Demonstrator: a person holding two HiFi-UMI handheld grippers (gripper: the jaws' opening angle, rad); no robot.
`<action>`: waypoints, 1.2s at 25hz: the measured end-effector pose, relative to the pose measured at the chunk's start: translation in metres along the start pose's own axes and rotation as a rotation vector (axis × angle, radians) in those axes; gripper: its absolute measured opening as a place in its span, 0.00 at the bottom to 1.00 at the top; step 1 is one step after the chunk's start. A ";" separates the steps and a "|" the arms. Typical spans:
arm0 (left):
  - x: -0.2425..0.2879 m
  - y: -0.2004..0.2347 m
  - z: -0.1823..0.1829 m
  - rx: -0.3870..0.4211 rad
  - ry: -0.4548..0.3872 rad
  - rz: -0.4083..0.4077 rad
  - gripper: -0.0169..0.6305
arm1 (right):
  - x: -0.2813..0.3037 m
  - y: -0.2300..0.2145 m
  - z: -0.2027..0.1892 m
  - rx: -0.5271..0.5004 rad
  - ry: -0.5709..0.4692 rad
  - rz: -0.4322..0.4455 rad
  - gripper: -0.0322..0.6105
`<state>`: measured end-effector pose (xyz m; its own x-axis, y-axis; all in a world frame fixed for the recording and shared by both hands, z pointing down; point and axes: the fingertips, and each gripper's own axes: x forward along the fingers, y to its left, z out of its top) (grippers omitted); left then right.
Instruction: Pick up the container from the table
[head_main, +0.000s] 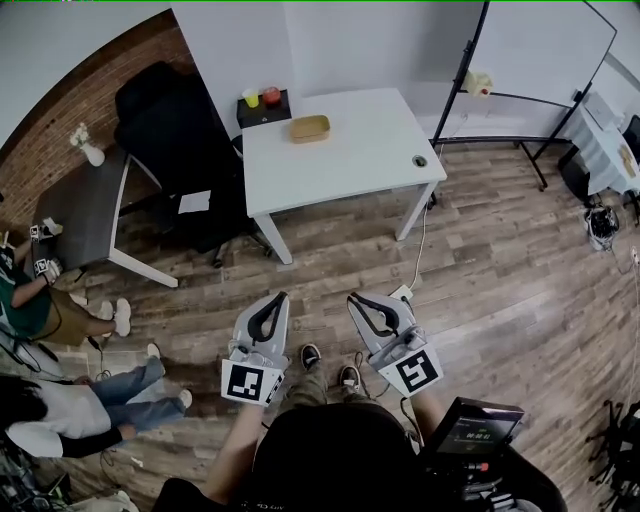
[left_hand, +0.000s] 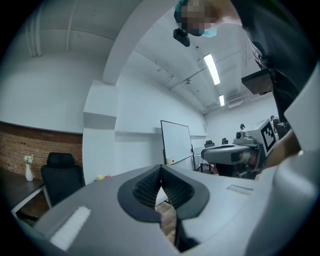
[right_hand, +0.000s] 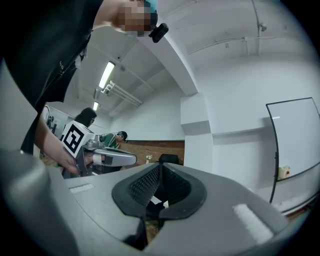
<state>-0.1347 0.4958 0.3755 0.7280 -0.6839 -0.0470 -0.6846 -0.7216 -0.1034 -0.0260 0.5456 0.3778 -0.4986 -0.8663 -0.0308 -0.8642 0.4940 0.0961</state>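
The container, a shallow tan box, lies on the white table toward its far left side. Both grippers hang low over the wood floor close to the person's body, well short of the table. The left gripper has its jaws together with nothing between them; in its own view the left gripper points level at a white wall. The right gripper also shows its jaws all but meeting and empty, and the right gripper faces a wall and the brick corner. Neither gripper view shows the container.
A black box with a yellow cup and a red item sits at the table's far left corner. A black office chair and a grey table stand left. A whiteboard stands right. People sit at lower left. A power strip lies on the floor.
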 end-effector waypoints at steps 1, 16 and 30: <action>0.004 0.008 -0.003 0.001 0.007 -0.005 0.02 | 0.009 -0.001 -0.001 0.011 -0.004 0.001 0.10; 0.059 0.114 -0.021 -0.048 0.042 -0.099 0.02 | 0.128 -0.025 0.006 0.057 -0.008 -0.016 0.10; 0.202 0.147 -0.047 -0.031 0.087 -0.083 0.02 | 0.206 -0.154 -0.027 0.101 -0.025 0.046 0.10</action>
<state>-0.0897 0.2468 0.3975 0.7773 -0.6274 0.0465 -0.6238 -0.7782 -0.0729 0.0058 0.2893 0.3830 -0.5386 -0.8408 -0.0537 -0.8419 0.5396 -0.0029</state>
